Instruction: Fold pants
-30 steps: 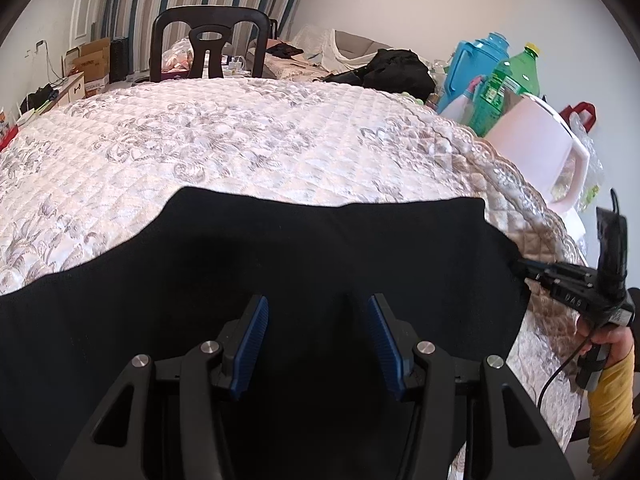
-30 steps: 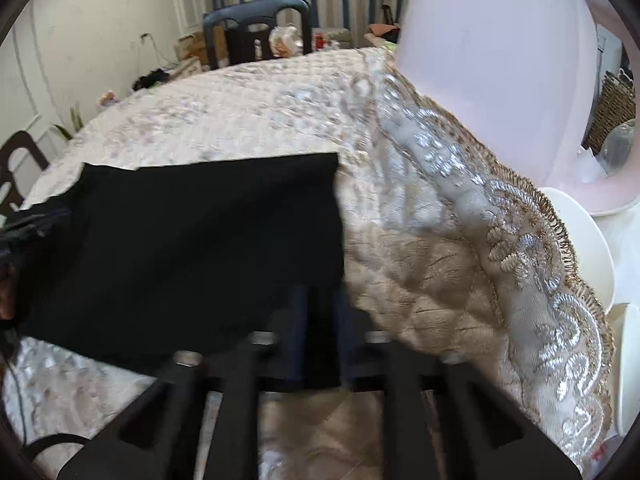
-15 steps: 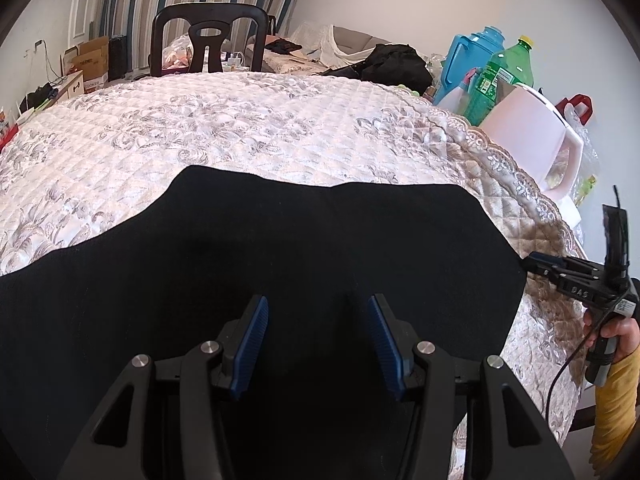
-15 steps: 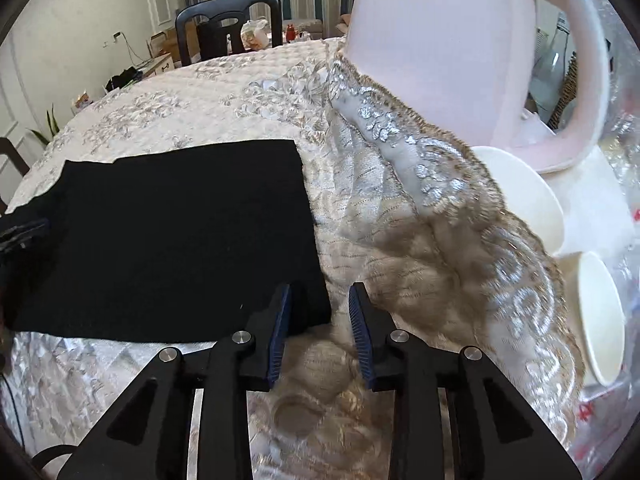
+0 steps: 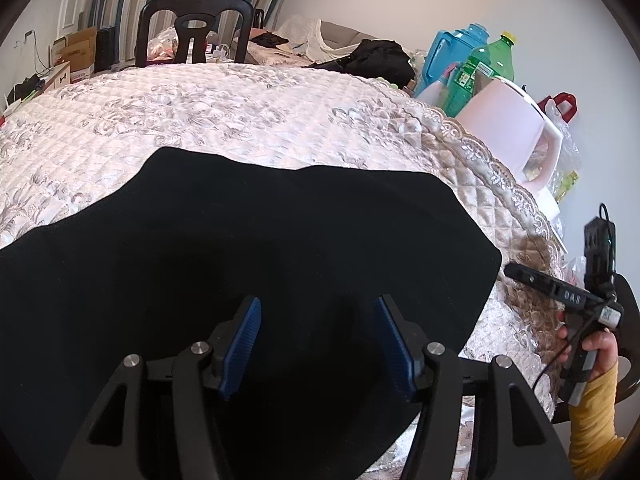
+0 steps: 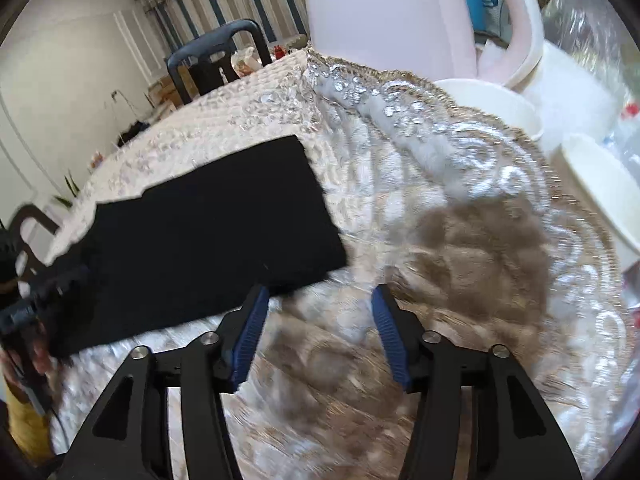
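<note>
Black pants [image 5: 260,248] lie flat on a quilted white and silver table cover [image 5: 200,112]. My left gripper [image 5: 316,336] is open and empty just above the near part of the pants. My right gripper [image 6: 318,328] is open and empty over the cover, just off the pants' [image 6: 212,232] near right corner; it also shows in the left wrist view [image 5: 516,270] beside the pants' right edge. The left gripper shows at the left edge of the right wrist view [image 6: 44,292].
A pink jug [image 5: 508,132], a blue jug [image 5: 452,56] and a green bottle [image 5: 480,68] stand past the table's right edge. White cups [image 6: 492,104] sit close to my right gripper. A black chair [image 5: 196,32] stands at the far side.
My right gripper has opened, let go of the pants' corner and drawn back to the right. The pants have settled flat. My left gripper has stayed open over the pants.
</note>
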`<state>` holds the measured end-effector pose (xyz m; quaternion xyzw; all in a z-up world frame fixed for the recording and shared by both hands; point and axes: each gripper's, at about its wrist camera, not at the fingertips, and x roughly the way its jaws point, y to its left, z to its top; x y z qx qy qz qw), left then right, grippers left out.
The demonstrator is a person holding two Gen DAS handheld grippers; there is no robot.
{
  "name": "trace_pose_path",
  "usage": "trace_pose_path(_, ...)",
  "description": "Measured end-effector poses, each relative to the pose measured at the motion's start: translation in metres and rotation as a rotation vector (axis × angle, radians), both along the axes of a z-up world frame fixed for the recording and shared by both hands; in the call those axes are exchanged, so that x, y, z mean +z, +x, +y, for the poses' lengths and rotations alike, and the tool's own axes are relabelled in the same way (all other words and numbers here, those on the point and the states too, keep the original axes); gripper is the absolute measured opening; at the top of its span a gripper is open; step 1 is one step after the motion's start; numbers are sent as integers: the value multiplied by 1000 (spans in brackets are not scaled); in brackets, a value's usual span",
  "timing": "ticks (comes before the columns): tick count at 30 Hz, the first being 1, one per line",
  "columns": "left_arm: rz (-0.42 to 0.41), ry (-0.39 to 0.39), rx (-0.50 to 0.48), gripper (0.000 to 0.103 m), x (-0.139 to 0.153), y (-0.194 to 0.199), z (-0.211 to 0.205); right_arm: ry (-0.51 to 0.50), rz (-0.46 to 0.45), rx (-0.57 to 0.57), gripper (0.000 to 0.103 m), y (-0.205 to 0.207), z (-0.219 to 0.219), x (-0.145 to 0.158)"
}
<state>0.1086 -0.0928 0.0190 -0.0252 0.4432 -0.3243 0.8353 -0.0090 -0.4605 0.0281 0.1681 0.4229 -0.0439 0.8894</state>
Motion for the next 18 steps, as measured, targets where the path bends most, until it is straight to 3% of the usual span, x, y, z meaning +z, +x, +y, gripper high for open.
trace_pose_path(10,8,-3,-8,64,0,-6,-5,27,-53,47,64,17,26,-2)
trace_pose_path(18,14,-8,-33,64,1,-9,-11,295,-97,50,64,8,22,-11)
